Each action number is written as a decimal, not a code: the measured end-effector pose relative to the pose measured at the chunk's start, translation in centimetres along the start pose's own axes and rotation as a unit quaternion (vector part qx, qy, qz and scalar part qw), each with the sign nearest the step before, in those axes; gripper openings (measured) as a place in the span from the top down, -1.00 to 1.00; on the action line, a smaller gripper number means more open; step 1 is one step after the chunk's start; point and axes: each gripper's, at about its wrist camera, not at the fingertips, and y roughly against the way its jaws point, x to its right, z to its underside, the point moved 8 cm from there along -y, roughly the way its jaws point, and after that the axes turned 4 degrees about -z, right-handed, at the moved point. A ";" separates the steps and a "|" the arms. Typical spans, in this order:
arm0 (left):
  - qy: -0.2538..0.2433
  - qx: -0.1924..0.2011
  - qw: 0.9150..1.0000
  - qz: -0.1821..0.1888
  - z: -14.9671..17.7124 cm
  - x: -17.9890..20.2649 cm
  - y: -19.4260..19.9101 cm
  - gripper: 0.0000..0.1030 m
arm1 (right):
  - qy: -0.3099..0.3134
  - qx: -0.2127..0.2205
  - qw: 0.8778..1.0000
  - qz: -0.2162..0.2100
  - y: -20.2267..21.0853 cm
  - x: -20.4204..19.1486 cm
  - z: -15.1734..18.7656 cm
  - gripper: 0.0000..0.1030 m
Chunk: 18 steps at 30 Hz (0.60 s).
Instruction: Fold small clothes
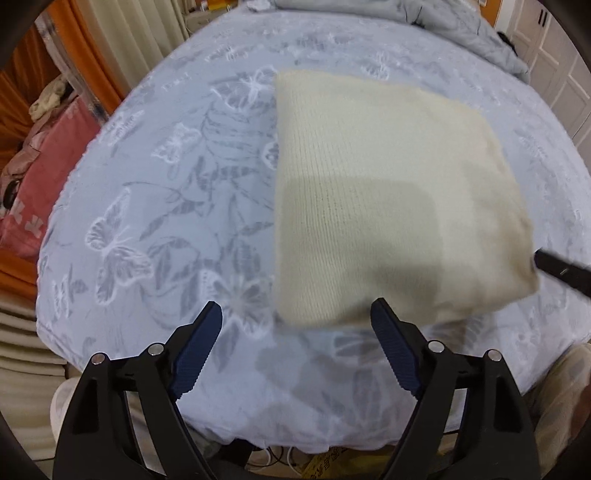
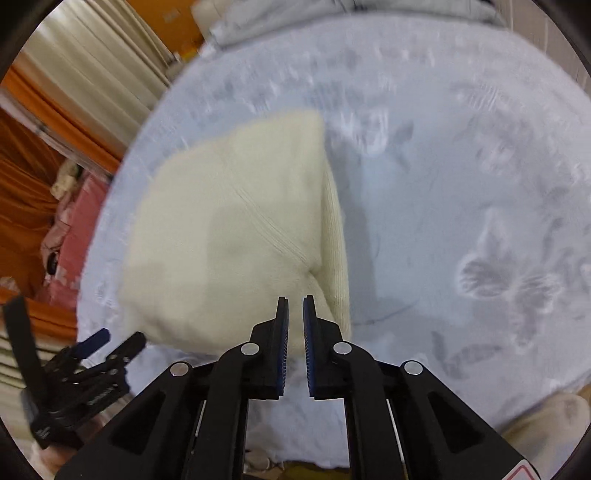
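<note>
A cream knitted garment (image 1: 380,199) lies folded into a rough square on the pale blue butterfly-print bed cover (image 1: 177,192). My left gripper (image 1: 297,314) is open and empty, hovering just before the garment's near edge. In the right wrist view the garment (image 2: 236,236) shows a diagonal seam and a ribbed edge on its right. My right gripper (image 2: 295,301) has its jaws nearly together with a narrow gap, at the garment's near right corner; no cloth shows between them. The left gripper shows at the lower left of the right wrist view (image 2: 110,343).
A grey quilt (image 1: 443,22) is bunched at the bed's far end. Pink bedding (image 1: 48,177) and orange curtains (image 1: 85,62) stand to the left. White cupboard doors (image 1: 554,55) are at the far right. The bed's near edge runs just below both grippers.
</note>
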 end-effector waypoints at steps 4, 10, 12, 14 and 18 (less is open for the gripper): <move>0.007 0.044 0.999 0.011 0.9 0.0 3.6 -0.68 | 0.016 0.047 0.999 0.022 4.3 -0.2 2.6 0.72; 0.027 0.092 0.995 0.022 3.6 0.5 6.6 -0.84 | 0.018 0.052 0.997 0.055 5.4 0.4 7.9 0.41; 0.028 0.084 0.996 0.026 5.0 1.1 6.4 -0.84 | 0.013 0.049 0.996 0.068 5.3 0.9 9.2 0.22; 0.029 0.070 0.997 0.022 6.4 1.5 5.8 -0.84 | 0.008 0.045 0.996 0.076 4.9 1.2 10.6 0.21; 0.022 0.073 0.997 0.002 8.3 1.8 5.4 -0.84 | -0.001 0.029 0.996 0.087 4.0 1.7 12.7 0.21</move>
